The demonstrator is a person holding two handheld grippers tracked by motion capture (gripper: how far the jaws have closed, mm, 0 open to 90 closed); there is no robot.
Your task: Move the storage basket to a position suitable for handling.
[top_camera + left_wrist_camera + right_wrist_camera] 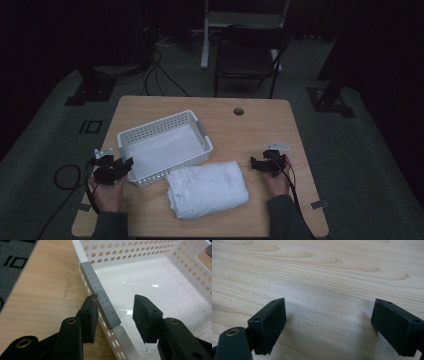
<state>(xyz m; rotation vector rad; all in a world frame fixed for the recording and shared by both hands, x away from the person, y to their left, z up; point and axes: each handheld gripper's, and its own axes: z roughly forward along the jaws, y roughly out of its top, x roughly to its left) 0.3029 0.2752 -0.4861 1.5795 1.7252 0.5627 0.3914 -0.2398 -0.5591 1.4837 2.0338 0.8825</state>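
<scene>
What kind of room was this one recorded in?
Probably a lab or studio set up for recording: a small wooden table on grey carpet, loose cables running across the floor, dark stand bases at the sides, and a folding chair behind.

On my remote feed: a folded white towel [207, 189] lies on the wooden table [260, 130] between the left gripper [127, 164] and the right gripper [255, 164], closer to the right one. A round hole [238, 111] sits well ahead of the right gripper. Beyond it I see a dark chair [247, 57]. A black cable [65, 176] loops on the grey floor outside the left gripper.
</scene>
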